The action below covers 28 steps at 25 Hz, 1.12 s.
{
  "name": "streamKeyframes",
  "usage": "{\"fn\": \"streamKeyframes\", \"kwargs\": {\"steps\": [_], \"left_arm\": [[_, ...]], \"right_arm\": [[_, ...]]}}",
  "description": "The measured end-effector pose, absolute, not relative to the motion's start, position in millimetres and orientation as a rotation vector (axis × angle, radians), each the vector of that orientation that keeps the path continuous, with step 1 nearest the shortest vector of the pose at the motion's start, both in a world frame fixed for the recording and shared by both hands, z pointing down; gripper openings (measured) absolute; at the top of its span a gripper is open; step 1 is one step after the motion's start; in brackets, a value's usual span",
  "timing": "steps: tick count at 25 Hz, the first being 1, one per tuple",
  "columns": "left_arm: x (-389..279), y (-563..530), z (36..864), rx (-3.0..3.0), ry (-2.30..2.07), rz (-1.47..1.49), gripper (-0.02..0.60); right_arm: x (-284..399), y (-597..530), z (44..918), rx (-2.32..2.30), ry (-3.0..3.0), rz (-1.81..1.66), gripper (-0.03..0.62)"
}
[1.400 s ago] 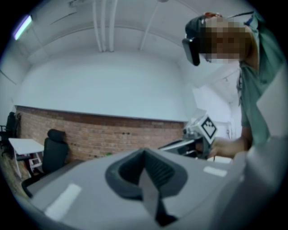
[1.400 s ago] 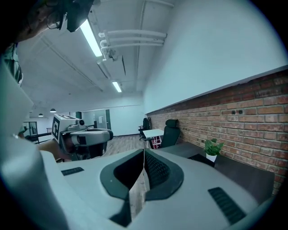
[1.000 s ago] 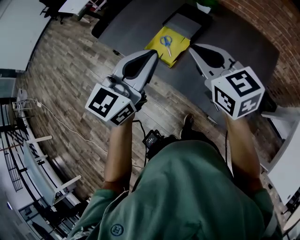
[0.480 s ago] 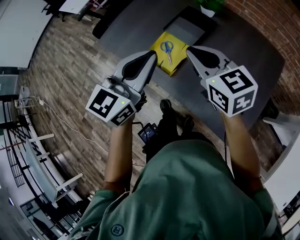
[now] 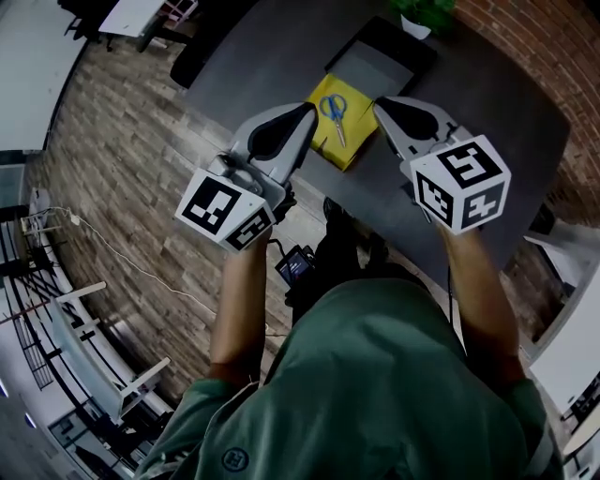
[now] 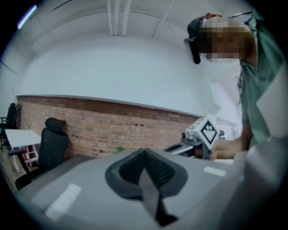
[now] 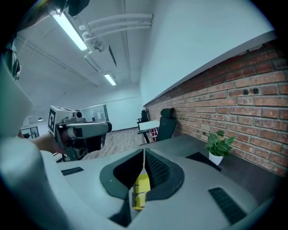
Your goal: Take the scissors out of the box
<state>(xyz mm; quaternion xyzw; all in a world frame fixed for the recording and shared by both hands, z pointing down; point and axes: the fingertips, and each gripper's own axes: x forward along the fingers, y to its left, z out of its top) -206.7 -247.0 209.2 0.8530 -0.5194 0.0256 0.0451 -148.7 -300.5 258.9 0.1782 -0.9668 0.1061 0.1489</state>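
Note:
Blue-handled scissors (image 5: 333, 105) lie in a flat yellow box (image 5: 345, 127) on the dark grey table (image 5: 469, 94). Both grippers hang in the air on the near side of the box, tips pointing at it. My left gripper (image 5: 307, 110) is just left of the box, and its jaws are shut with nothing in them. My right gripper (image 5: 379, 101) is just right of the box, also shut and empty. In the left gripper view the shut tips (image 6: 144, 152) hide the box. In the right gripper view a strip of the yellow box (image 7: 141, 188) shows below the shut tips (image 7: 144, 151).
A black open lid or tray (image 5: 380, 58) lies behind the box, with a potted plant (image 5: 424, 14) beyond it. A brick wall (image 5: 553, 56) runs along the right. An office chair (image 7: 166, 123) stands at the table's far end. Wood floor (image 5: 141, 169) lies to the left.
The table with the box and scissors has come closer in the head view, and the box now sits between the two gripper tips. Both grippers stay shut.

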Motion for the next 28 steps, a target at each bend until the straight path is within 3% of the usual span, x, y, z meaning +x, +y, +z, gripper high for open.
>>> {"fn": "streamKeyframes", "kwargs": {"steps": [28], "left_arm": [[-285.7, -313.7, 325.5, 2.457, -1.405, 0.087, -0.016]], "right_arm": [[-243.0, -353.4, 426.4, 0.448, -2.421, 0.473, 0.009]]}}
